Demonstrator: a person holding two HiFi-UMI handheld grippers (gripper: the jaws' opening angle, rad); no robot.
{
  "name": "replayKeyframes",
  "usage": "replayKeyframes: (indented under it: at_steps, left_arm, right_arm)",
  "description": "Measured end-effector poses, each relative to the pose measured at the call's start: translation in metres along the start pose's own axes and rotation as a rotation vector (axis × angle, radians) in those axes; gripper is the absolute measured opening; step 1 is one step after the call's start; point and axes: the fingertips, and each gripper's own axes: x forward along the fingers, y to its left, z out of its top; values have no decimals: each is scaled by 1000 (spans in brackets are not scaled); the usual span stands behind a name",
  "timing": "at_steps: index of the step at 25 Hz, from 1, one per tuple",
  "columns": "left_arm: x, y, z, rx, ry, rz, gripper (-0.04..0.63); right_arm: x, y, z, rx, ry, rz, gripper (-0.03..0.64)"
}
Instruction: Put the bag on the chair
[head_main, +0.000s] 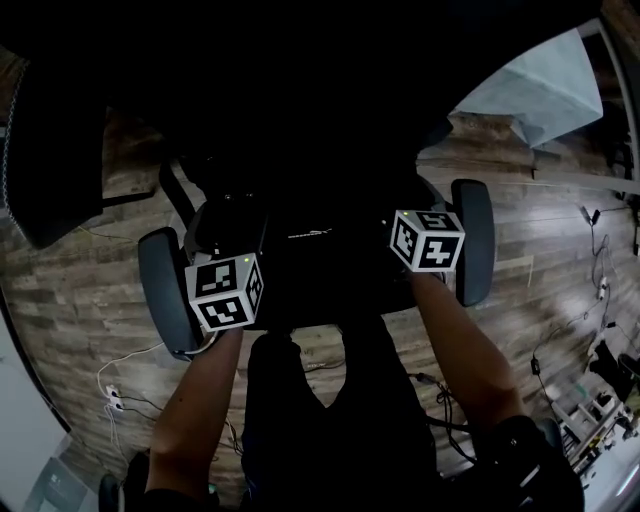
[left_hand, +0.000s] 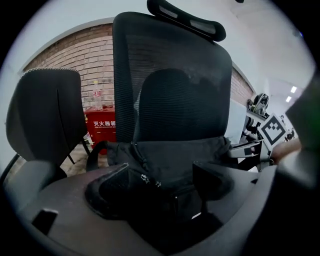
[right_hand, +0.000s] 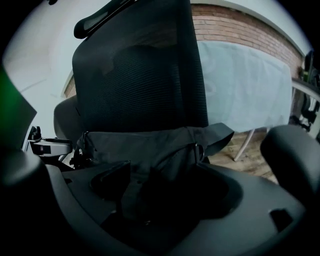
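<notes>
Bag (left_hand: 175, 160) lay across the seat of the chair (left_hand: 170, 75), slumped against the lower backrest (right_hand: 140, 65), with a strap end poking out at one side. In the head view it was only a dark mass between the two armrests (head_main: 165, 290). Your left gripper (left_hand: 162, 189) stood released, both jaws spread wide with nothing pressed between the pads and the bag's fabric showing in the gap just beyond them. Your right gripper (right_hand: 160, 186) was likewise let go, jaws wide apart, facing the other end of the bag without clamping it. Judging from this, the placing was done and you were at the let-go-and-clear stage, since the bag rested on its own. The next move called for drawing both grippers back and up, clear of fabric and strap, so that no jaw tip snagged a loop or zipper pull and dragged the bag toward the seat's front edge. Whether either jaw tip brushed the cloth could not be told, so a slow retreat looked the safe choice.
</notes>
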Motion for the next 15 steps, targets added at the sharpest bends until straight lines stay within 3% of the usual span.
replayKeyframes:
  at_steps: [7,15]
  left_arm:
    - [-42,-13,31,-11,-28,-47,423]
    - [-90,-42,85,8,-67,-164,422]
  right_arm:
    - [-49,19,25,4,-31,67,405]
    - [-120,43,78,-6,-164,130,403]
